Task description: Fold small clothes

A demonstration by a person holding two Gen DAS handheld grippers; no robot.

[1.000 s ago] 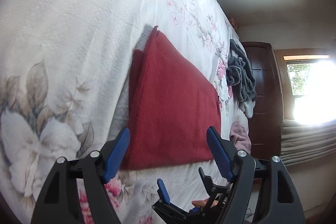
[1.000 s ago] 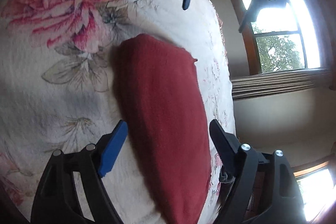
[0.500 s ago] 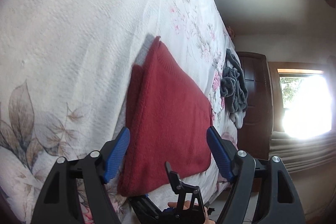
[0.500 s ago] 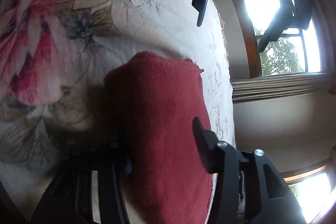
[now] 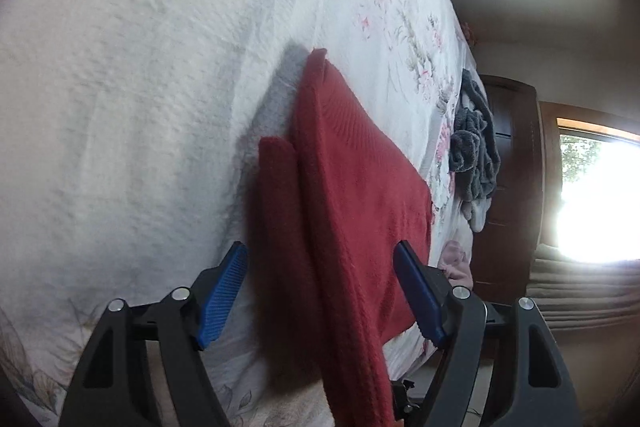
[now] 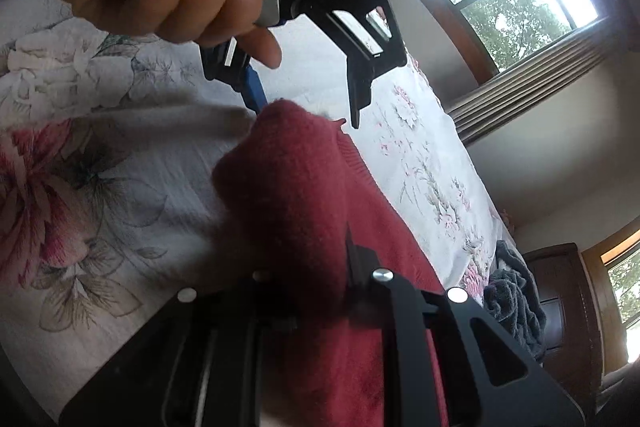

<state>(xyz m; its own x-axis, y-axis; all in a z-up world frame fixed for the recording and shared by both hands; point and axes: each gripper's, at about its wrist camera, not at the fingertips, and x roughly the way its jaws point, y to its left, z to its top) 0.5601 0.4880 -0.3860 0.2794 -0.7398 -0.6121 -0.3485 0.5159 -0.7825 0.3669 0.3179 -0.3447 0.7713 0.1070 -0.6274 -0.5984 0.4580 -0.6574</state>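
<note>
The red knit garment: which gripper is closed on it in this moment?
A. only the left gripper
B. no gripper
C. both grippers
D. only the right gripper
D: the right gripper is shut on a bunched fold of the red knit garment, while the left gripper is open with its blue pads apart on either side of the cloth.

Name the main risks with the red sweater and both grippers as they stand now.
Only the right hand-held gripper is shut on the red sweater; lifting one-sided could spill the fold. The left hand-held gripper straddles the edge, open; it may pinch the floral bedspread beneath.
</note>
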